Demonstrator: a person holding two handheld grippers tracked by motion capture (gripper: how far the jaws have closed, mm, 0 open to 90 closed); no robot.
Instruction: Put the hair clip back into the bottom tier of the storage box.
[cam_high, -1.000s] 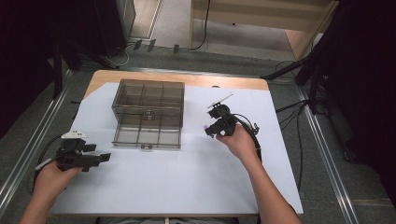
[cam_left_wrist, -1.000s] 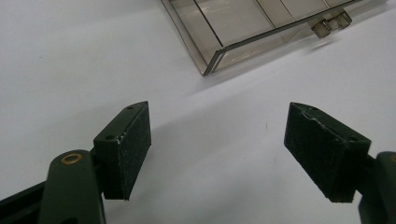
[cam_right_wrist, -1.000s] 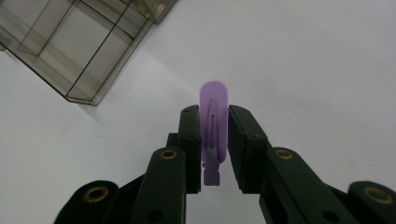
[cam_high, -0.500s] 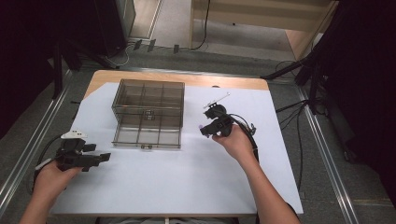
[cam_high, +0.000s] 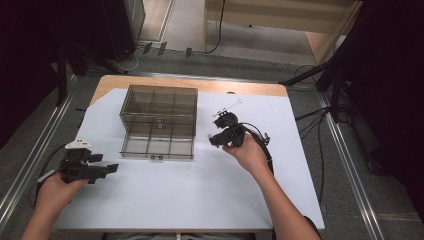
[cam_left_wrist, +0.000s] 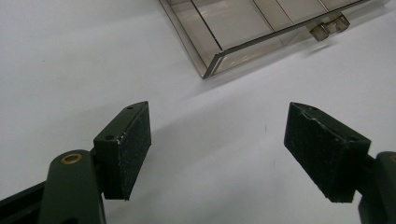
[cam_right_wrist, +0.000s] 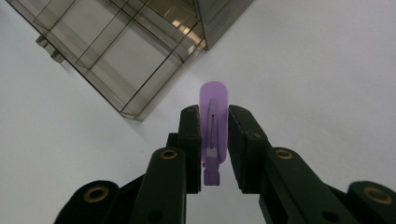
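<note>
My right gripper is shut on a small purple plastic clip, held upright between the pads above the white sheet. From the high view, that right gripper hovers just right of the clear smoky compartment box, with the purple clip showing at its tip. My left gripper rests low at the table's left, below the box's front left corner. Its jaws stand wide open with nothing between them, and the box's corner lies ahead of them.
A white sheet covers most of the wooden table. The box has a drawer pulled out toward me, with a small latch on its front. Black cables trail from the right gripper. Metal rails run along both table sides.
The right gripper with the purple clip has drifted slightly left and down toward the box's front. The left gripper has stayed put.
</note>
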